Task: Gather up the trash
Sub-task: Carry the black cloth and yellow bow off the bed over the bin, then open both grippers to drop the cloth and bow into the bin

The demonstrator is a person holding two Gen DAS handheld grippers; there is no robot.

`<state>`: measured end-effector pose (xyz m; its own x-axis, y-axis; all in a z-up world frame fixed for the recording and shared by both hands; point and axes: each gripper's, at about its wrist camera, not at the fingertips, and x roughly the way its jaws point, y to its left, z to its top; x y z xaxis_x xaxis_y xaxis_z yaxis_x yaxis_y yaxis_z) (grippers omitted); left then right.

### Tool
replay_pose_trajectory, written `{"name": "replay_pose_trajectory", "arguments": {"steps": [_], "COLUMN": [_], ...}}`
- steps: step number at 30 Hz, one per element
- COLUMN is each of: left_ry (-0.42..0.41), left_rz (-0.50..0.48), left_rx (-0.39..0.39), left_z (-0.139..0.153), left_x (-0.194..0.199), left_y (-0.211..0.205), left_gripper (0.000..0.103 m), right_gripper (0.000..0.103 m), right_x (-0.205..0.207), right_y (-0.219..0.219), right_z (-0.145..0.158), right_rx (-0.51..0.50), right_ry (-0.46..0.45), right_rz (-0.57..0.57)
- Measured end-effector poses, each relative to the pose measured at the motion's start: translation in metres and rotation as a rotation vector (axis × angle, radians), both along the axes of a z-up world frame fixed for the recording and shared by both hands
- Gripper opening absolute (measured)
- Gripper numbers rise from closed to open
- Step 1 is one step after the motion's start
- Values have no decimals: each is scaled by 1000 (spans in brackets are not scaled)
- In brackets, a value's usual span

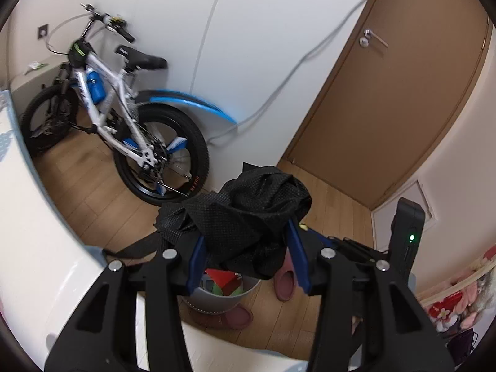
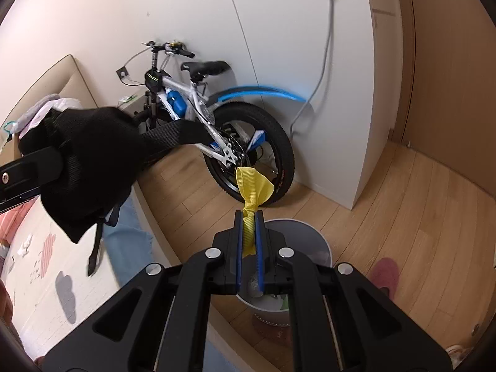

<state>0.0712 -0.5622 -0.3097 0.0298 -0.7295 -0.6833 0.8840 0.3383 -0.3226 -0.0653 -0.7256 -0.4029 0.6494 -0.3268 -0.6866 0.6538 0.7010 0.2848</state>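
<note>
My left gripper [image 1: 246,243] is shut on a crumpled black fabric bag [image 1: 248,214] and holds it in the air above a round grey trash bin [image 1: 217,300] that has red and green waste in it. The bag [image 2: 90,167] with its dangling straps also shows in the right wrist view, at the left over the bed edge. My right gripper [image 2: 249,217] is shut on a yellow ribbon [image 2: 252,189] and holds it just above the same bin [image 2: 297,235].
A white and blue bicycle [image 1: 124,117] leans on the white wall. A brown door [image 1: 387,117] stands at the right. Pink slippers [image 1: 285,282] lie on the wood floor by the bin. The bed [image 2: 46,272] is at the left.
</note>
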Motion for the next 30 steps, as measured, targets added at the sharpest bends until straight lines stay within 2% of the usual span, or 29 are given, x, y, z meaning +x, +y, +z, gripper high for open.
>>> {"name": "replay_pose_trajectory", "arguments": {"steps": [4, 7, 10, 13, 16, 18, 21, 23, 26, 30], "left_ry": [22, 54, 64, 50, 77, 82, 80, 84, 78, 86], "left_rz": [-40, -45, -63, -93, -120, -141, -170, -169, -177, -177], "left_rx": [55, 104, 168, 223, 255, 275, 304, 317, 331, 334], "left_z": [-38, -69, -95, -115, -134, -143, -154, -157, -157, -157], "left_x": [11, 20, 24, 24, 26, 26, 20, 19, 15, 16], "left_y": [-35, -56, -71, -82, -91, -96, -101, -103, -104, -103], "left_gripper": [47, 47, 48, 49, 51, 53, 62, 73, 75, 75], "right_gripper": [6, 6, 8, 19, 26, 32, 39, 46, 53, 53], "right_x": [9, 12, 13, 15, 18, 19, 15, 12, 9, 6], "right_y": [-14, -20, -29, -31, -29, -27, -29, -31, -34, -35], "right_z": [-35, -62, -78, -85, -92, -94, -96, -97, -99, -99], "right_rx": [17, 43, 84, 99, 101, 89, 88, 103, 113, 108], "right_ry": [7, 49, 58, 62, 88, 118, 130, 125, 120, 115], "right_rz": [-39, -34, -38, -17, 3, -4, -27, -45, -71, -89]}}
